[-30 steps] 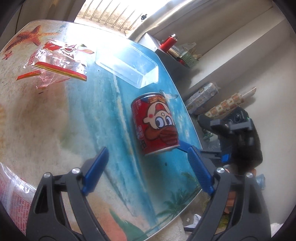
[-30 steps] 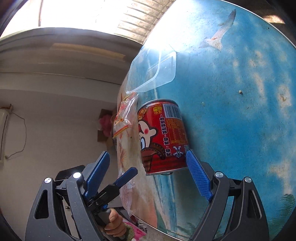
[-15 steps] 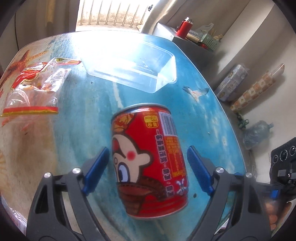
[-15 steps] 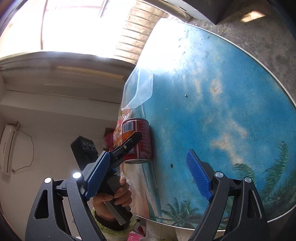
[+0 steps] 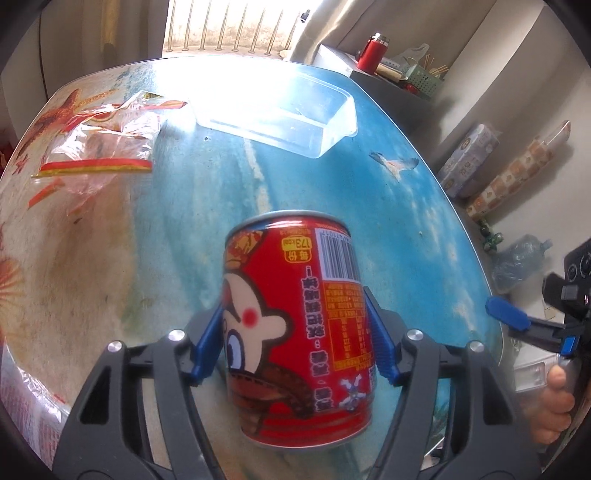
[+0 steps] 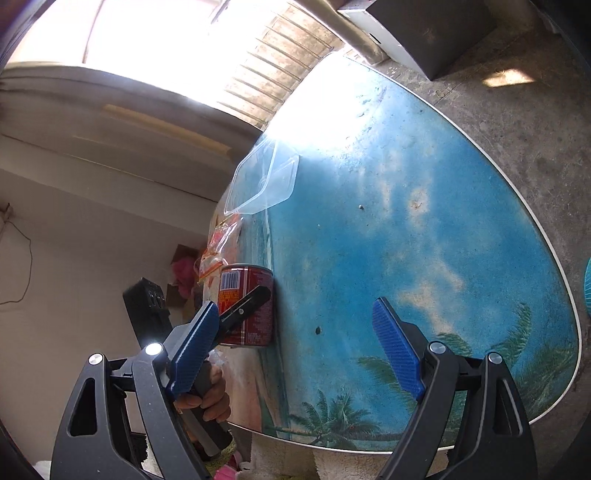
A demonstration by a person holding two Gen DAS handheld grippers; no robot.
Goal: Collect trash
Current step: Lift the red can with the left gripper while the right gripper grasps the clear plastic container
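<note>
Red can (image 5: 295, 325) stands on the beach-print table (image 5: 424, 229), printed label inverted: cartoon face, barcode, yellow text panel. Left gripper (image 5: 295, 343) jaws closing around it, blue pads at both sides of the can. Right gripper (image 6: 295, 354) spread wide, empty; can sits beyond its left finger.

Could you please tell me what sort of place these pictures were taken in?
Probably a lived-in home, perhaps a dining corner: a round table with a beach print, a clear food container and a red can on it, a barred window behind.
</note>
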